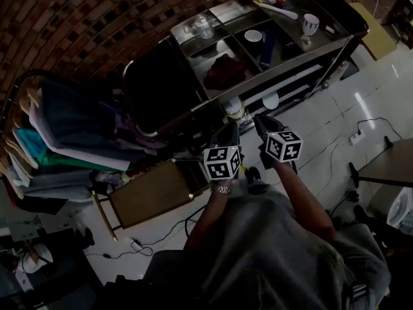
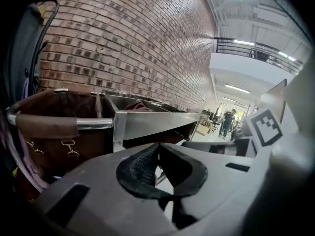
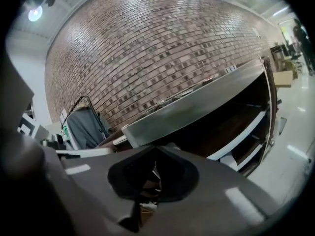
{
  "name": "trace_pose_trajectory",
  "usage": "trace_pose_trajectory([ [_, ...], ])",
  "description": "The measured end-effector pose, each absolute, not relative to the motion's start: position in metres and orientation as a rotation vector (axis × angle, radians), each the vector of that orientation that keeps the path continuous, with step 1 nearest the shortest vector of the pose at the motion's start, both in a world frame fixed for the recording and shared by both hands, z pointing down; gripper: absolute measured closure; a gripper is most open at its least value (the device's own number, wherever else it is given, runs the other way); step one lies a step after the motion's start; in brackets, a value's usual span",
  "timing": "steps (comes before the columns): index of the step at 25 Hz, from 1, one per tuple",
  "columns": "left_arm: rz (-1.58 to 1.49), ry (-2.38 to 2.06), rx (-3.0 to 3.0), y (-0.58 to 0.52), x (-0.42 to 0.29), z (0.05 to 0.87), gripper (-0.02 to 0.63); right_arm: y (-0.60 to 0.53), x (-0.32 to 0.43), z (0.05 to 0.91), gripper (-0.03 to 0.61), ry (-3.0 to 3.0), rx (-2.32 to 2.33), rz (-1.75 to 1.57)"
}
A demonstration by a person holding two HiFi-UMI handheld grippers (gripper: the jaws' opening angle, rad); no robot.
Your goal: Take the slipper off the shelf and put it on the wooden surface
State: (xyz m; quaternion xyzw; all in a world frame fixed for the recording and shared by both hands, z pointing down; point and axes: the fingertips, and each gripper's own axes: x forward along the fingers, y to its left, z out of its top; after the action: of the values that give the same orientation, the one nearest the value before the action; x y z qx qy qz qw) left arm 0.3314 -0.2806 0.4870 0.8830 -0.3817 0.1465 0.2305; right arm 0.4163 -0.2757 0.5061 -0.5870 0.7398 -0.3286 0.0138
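Scanning the head view: left gripper [image 1: 229, 130] and right gripper [image 1: 261, 117] are side by side at the front edge of the metal shelf unit [image 1: 193, 50], the wooden surface [image 1: 151, 192] out in front of it, leftward. No slipper certain; a pale shape [image 1: 271, 100] on its lower shelf, just ahead of the right gripper, may be it; long axis unreadable. Left gripper view: jaw tips meet, nothing between, aimed at the unit's top trays. Right gripper view: jaws closed, empty, lower shelves ahead-right. Right hand judged nearer.
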Motion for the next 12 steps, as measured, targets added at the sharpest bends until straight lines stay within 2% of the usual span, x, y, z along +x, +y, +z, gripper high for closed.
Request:
trace_pose_trajectory([
  [6,0.438,-1.136,2.368,-0.291,0.316,0.502,0.607,-0.311,0.421,0.574,0.519,2.240,-1.684,-1.220],
  [8,0.433,-1.156,2.355,-0.295,0.310,0.502,0.607,-0.323,0.424,0.596,0.478,2.210,-1.660,-1.269],
  [10,0.425,-1.179,2.338,-0.295,0.301,0.502,0.607,-0.333,0.426,0.626,0.379,2.148,-1.632,-1.345],
  [12,0.424,-1.193,2.327,-0.296,0.294,0.504,0.607,-0.346,0.435,0.668,0.199,1.980,-1.593,-1.484],
])
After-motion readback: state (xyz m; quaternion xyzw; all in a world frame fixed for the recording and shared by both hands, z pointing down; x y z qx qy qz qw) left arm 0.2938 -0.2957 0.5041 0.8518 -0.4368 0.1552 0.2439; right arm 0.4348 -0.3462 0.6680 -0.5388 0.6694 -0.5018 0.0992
